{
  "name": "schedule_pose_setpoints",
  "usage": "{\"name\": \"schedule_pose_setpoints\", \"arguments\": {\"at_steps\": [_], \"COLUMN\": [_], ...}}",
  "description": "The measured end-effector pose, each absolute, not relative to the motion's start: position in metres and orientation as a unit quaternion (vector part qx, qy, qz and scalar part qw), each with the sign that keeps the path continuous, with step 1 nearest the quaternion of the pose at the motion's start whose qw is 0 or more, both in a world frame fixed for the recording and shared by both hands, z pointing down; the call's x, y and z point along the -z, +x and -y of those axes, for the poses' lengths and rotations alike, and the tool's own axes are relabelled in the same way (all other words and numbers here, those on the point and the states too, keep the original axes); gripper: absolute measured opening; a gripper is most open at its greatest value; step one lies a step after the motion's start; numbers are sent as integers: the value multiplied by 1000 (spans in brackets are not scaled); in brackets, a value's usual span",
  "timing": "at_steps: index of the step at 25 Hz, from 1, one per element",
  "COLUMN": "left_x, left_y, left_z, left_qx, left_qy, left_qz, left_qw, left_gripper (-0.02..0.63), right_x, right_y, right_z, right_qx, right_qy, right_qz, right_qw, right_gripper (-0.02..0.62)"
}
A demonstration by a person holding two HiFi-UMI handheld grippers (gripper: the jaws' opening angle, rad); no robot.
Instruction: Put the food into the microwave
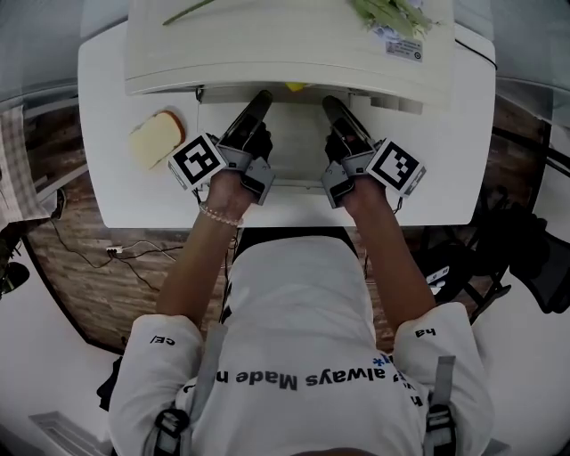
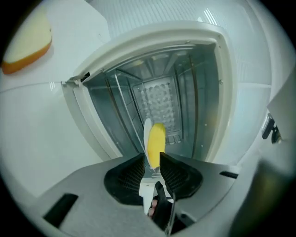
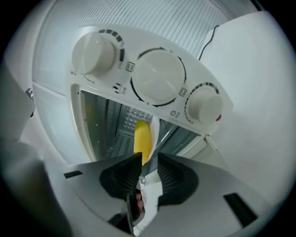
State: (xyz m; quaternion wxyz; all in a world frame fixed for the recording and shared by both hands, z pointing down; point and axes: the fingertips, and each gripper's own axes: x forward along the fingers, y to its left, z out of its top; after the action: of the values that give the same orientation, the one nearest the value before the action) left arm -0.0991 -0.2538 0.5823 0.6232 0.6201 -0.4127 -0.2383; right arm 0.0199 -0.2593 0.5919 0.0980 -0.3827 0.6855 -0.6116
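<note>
A white plate [image 2: 146, 132] carrying a yellow piece of food [image 2: 156, 141] is seen edge-on at the mouth of the open white microwave [image 2: 203, 92]. My left gripper [image 2: 152, 159] is shut on one rim of the plate. My right gripper [image 3: 149, 159] is shut on the opposite rim of the plate [image 3: 154, 132], with the food [image 3: 142, 136] just beyond its jaws. From the head view, the left gripper [image 1: 260, 96] and right gripper [image 1: 329, 102] reach side by side under the microwave's [image 1: 267, 44] front edge. Only a bit of the yellow food [image 1: 296, 86] shows there.
The microwave's door [image 1: 294, 160] lies folded down beneath the grippers. A slice of bread [image 1: 156, 138] rests on the white table [image 1: 445, 178] to the left. Green stalks [image 1: 392, 16] lie on the microwave's top. Three knobs [image 3: 157, 76] line its right side.
</note>
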Motion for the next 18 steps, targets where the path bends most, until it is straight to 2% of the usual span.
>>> {"name": "schedule_pose_setpoints", "arguments": {"at_steps": [3,10,18], "left_x": [-568,-521,-460], "left_y": [-101,-92,-85], "left_z": [239,212,196], "left_qx": [230,228,183], "left_qy": [633,654,743], "left_qz": [416,416,422], "left_qw": [611,589,486], "left_gripper": [91,34,12], "right_x": [-574,-520,-456], "right_y": [25,25,31], "right_z": [251,233,214], "right_qx": [587,523,418], "right_qy": [-378,-357,-349], "right_qz": [-710,-771,-838], "right_qw": [86,68,44], "right_gripper": [93,54,34]}}
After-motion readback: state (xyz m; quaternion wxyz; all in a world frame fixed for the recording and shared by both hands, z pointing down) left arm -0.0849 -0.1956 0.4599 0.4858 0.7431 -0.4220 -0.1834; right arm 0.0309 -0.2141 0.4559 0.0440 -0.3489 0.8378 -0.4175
